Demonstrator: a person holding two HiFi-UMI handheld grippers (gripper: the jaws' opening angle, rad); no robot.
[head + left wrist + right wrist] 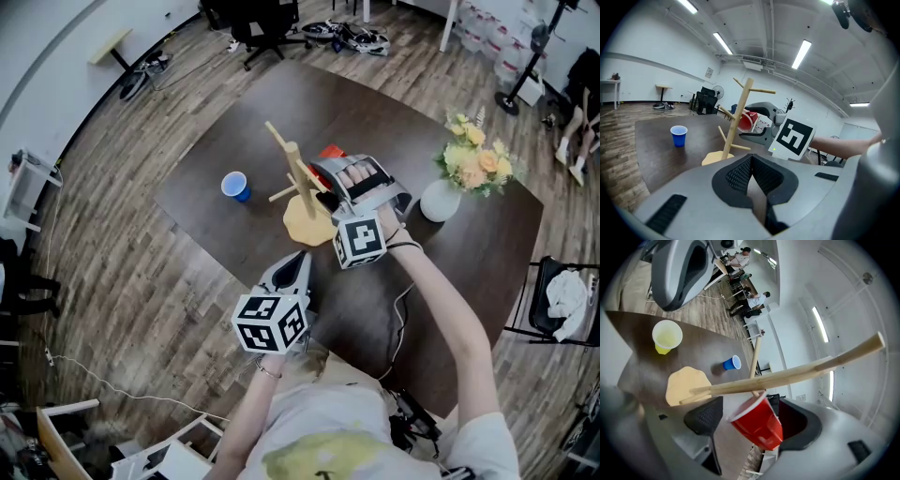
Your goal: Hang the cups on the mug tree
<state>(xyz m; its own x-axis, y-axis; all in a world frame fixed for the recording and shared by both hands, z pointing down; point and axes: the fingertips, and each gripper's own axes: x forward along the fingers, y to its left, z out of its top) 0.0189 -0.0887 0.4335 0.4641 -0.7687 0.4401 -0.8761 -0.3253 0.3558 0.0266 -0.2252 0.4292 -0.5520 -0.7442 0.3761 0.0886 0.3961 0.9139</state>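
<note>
Big dark table (pixel 211 230), with the mug tree (pixel 293 167) standing roughly mid-table. The right gripper (pixel 749 418) sits at the tree's 4 o'clock with its jaws spread wide and released. The red cup (pixel 759 425) is between them, rim up against a peg, not squeezed. The left gripper (pixel 752 176) hangs at 6 o'clock, jaws clenched on nothing. The blue cup (pixel 235 186) stands upright at the tree's 9 o'clock.
</note>
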